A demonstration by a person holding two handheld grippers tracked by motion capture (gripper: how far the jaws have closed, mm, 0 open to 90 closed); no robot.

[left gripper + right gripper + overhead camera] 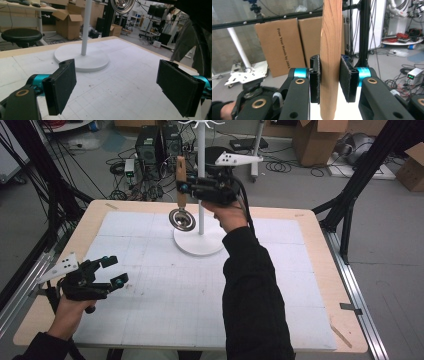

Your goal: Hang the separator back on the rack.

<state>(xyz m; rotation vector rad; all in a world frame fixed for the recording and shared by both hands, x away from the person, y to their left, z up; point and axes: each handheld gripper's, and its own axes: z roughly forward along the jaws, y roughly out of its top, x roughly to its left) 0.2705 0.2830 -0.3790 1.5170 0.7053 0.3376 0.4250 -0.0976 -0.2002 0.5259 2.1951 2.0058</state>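
Note:
A ladle with a wooden handle (181, 176) and a shiny metal bowl (182, 219) hangs upright in the air above the far middle of the table. My right gripper (184, 186) is shut on that wooden handle (330, 60), both pads pressed against it. Just behind it stands a white rack with a thin pole (201, 185) on a round white base (199, 243). The metal bowl (122, 5) shows at the top of the left gripper view, beside the pole (85, 27). My left gripper (114, 270) is open and holds nothing, low over the table's near left.
A white gridded mat (200, 285) covers most of the wooden table (90, 215). Beyond the far edge lie cables, black boxes (150, 145) and cardboard cartons (320, 140) on the floor. Black frame struts (365, 170) stand at both sides.

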